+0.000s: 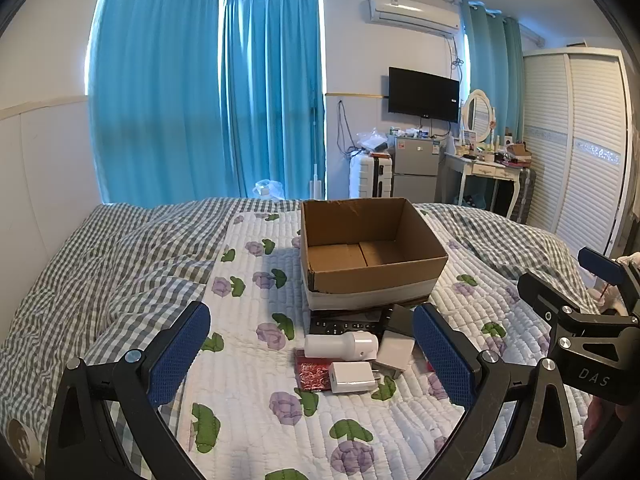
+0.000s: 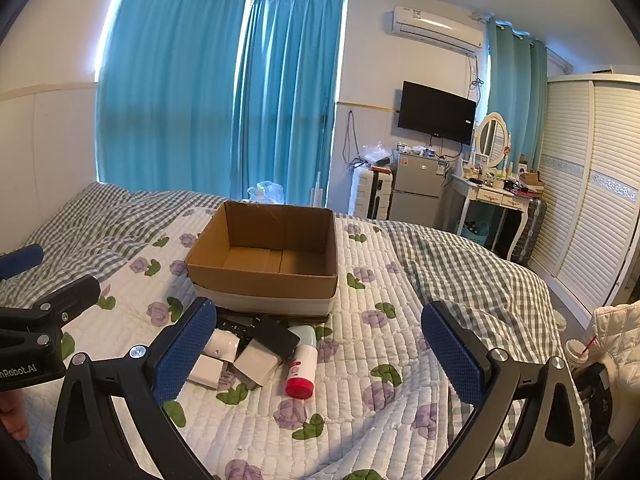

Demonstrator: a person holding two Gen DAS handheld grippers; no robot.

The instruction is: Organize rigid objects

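**Box empty, nothing packed so far**

Progress: the cardboard box sits open on the quilt and its floor shows bare in both views, so by my read zero items are sorted. Everything is left to do.

Landmark = the box. All the loose items lie in a cluster just in front of its near wall:
- black remote, flat, buttoned, touching or tucked at the box's front edge
- white cylinder, smooth plastic, lying on its side, in front of the remote
- white charger plug, blocky with metal prongs, nearest the camera
- second white adapter, cube-like, beside the cylinder
- red patterned flat packet, partly under the charger plug
- white bottle with red cap, lying down, front-right of the box's near wall in the right view
- dark flat rectangular item; cannot tell what it is

Materials: box is corrugated brown card with a pale band round its base; quilt is soft, ribbed, floral, so items may sit unevenly.

Left gripper: blue textured pads spread wide, holding nothing, framing the cluster. Right gripper: likewise wide apart, empty, bottle between its fingers' line of sight but not touched.
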